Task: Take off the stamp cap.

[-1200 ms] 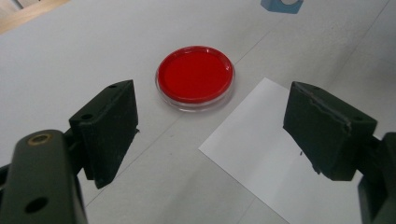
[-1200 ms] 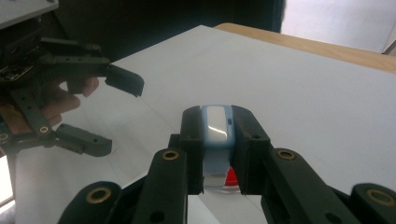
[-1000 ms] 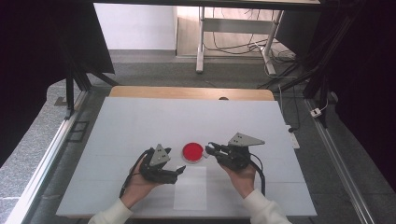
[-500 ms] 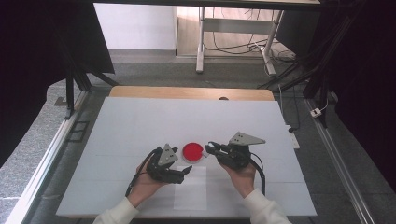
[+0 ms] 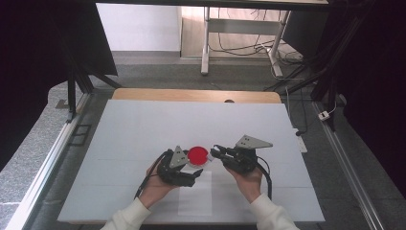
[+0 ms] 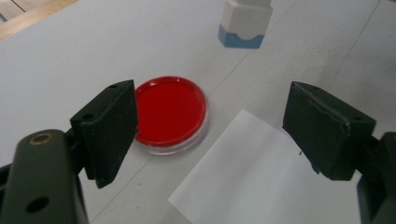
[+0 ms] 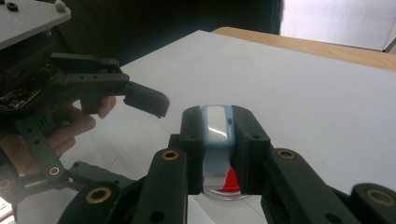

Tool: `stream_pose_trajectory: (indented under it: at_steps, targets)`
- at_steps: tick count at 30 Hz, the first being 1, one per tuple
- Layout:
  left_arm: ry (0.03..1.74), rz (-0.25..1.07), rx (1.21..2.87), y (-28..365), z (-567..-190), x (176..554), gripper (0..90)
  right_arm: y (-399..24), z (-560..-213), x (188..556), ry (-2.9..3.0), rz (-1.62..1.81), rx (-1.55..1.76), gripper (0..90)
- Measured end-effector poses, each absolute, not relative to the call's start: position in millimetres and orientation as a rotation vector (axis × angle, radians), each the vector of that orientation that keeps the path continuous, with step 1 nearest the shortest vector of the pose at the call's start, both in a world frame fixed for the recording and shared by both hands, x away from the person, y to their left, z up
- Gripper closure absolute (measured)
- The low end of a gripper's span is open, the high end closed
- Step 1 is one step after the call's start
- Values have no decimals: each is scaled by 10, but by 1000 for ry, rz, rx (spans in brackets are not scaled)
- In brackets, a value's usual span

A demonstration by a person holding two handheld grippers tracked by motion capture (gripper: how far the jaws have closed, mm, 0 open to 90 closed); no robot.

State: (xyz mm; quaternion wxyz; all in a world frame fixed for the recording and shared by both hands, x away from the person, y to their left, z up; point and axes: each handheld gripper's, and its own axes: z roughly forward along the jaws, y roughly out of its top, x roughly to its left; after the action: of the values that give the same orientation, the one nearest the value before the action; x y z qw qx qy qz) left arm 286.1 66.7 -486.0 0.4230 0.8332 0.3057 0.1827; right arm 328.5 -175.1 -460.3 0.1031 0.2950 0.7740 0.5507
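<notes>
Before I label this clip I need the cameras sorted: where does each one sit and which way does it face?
High view: above the near table edge, facing forward and down; both forearms and grippers.
Left gripper view: on the left gripper, looking down at the red dish and paper; jaws open.
Right gripper view: on the right gripper, facing the left gripper; jaws clamp a blue-white device.
All share the dish.
</notes>
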Motion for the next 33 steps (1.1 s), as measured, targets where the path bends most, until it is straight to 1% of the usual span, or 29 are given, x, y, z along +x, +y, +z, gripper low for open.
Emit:
stream_pose_trajectory:
  at_steps: [7,16,26,33]
  targets:
    - [742,464,2093,520,-4847,2907,185,-1744,-4601,3293,2286,1631,868,751]
    - [749,469,2093,495,-4874,2954,188,-1727,-4611,3297,2290,1629,865,751]
    - [747,478,2095,391,-4916,2994,214,-1695,-4618,3281,2287,1642,863,751]
    - [754,489,2087,389,-4920,3010,234,-1675,-4625,3273,2289,1648,858,751]
